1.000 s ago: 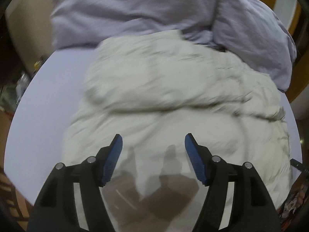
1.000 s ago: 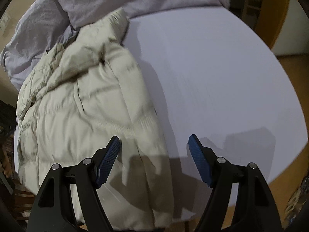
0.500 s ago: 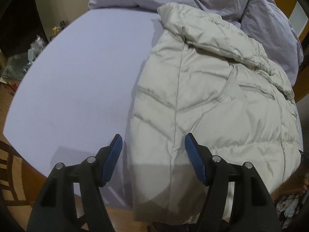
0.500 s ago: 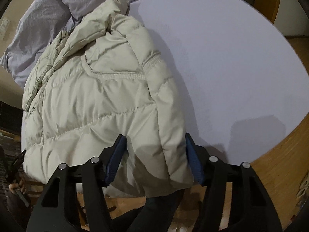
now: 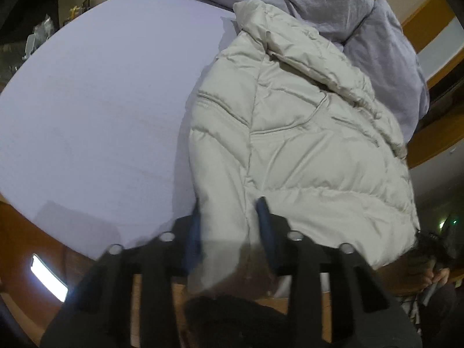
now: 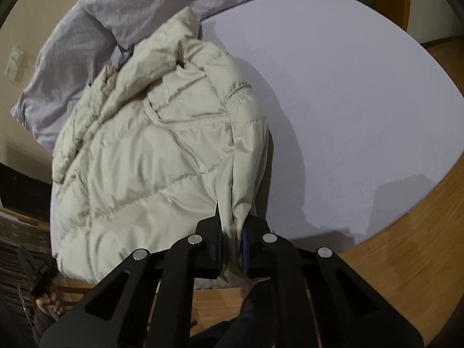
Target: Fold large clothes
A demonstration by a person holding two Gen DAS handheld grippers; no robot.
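Note:
A cream quilted puffer jacket (image 5: 304, 145) lies on the lavender bed sheet (image 5: 101, 101), its hem hanging over the near edge. My left gripper (image 5: 229, 223) is closing on the hem's left corner, with thick fabric between the blurred blue pads (image 5: 265, 220). In the right wrist view the jacket (image 6: 139, 168) lies folded lengthwise, a sleeve on top. My right gripper (image 6: 232, 240) is shut on the hem's right corner.
A crumpled lavender duvet (image 5: 319, 0) is heaped at the head of the bed, also in the right wrist view (image 6: 95, 20). A wooden floor (image 6: 406, 246) runs beside the bare sheet (image 6: 348, 101). Dark clutter (image 6: 23, 246) lies at the far side.
Both grippers came down to the jacket's near hem. The right one went from open to shut on the fabric; the left one has narrowed around the hem and is blurred by motion.

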